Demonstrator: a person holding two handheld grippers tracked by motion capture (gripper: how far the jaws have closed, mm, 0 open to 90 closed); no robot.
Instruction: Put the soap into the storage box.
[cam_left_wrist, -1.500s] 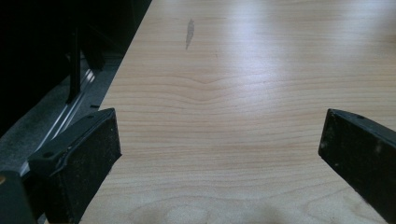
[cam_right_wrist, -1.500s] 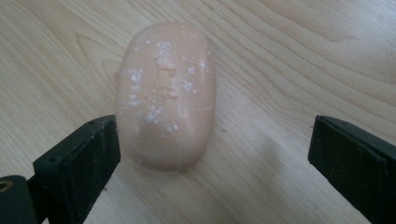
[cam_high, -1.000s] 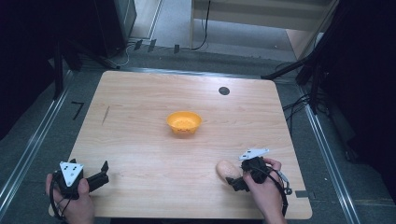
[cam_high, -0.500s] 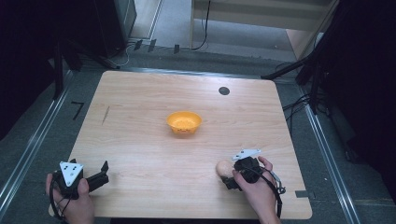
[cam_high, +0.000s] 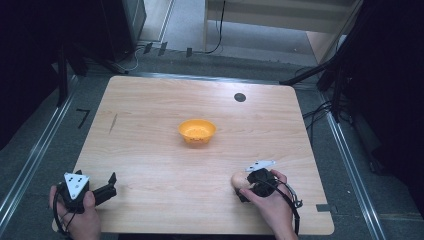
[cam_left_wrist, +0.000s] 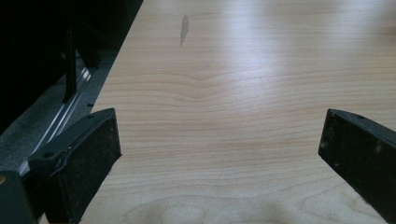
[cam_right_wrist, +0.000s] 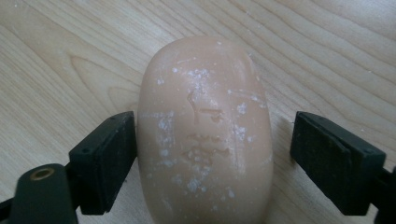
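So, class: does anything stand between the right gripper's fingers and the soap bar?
No. The soap lies on the table between the right gripper's fingers, which have just been closing. One finger is at its side; a small bare gap separates the other from it.

Table (cam_high: 150, 130) is evenly lit from above w/ soft shadows, while the surroundings go near black. Left gripper view has a pale glare band across the wood and soft, blurry jaws. Right gripper view is bright and sharp on the soap (cam_right_wrist: 205, 130), w/ faint shadow beside it.
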